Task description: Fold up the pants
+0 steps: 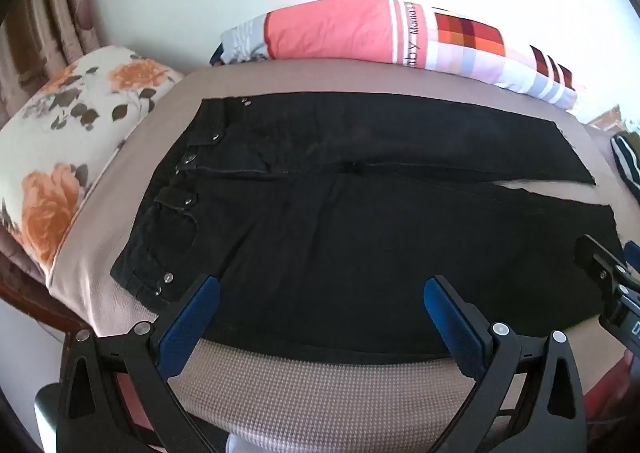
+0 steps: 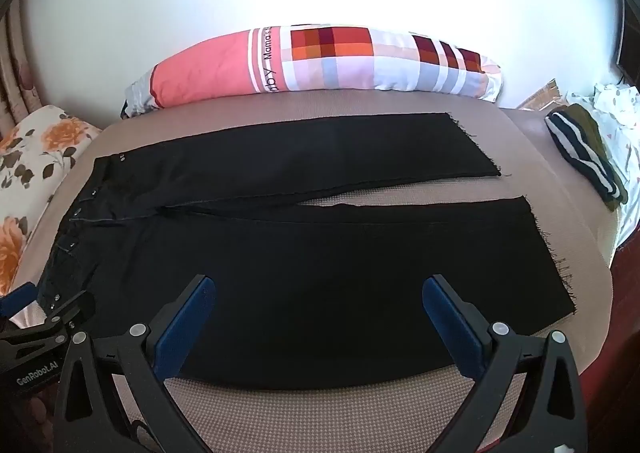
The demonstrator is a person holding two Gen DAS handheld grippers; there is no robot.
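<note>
Left tool: your left tool (image 1: pixel 320 317) hangs with jaws spread wide and nothing between them, over the near edge of the pants (image 1: pixel 340 237), close to the waistband (image 1: pixel 160 237).
Right tool: your right tool (image 2: pixel 320 317) is likewise released and empty, over the near leg (image 2: pixel 360 273), toward the hem (image 2: pixel 556 253).
Pants: they lie flat on the bed (image 2: pixel 340 413), front up, both legs spread in a narrow V.
Long axis: it runs left to right across your view, waistband at left, hems at right.
Far leg: the far leg (image 2: pixel 300 149) lies beyond the near one, apart from it toward the hems, meeting it at the crotch.
Nearer hand: the left is nearer the waistband, the right nearer the hem; both sit over the near long edge.
Likely move: judging by this layout, you would lift the near leg and lay it over the far one.
Around: a long pillow (image 2: pixel 320 61) lies past the far leg, a floral pillow (image 1: pixel 76 141) at the waistband end, and folded clothes (image 2: pixel 584 149) beyond the hems.
</note>
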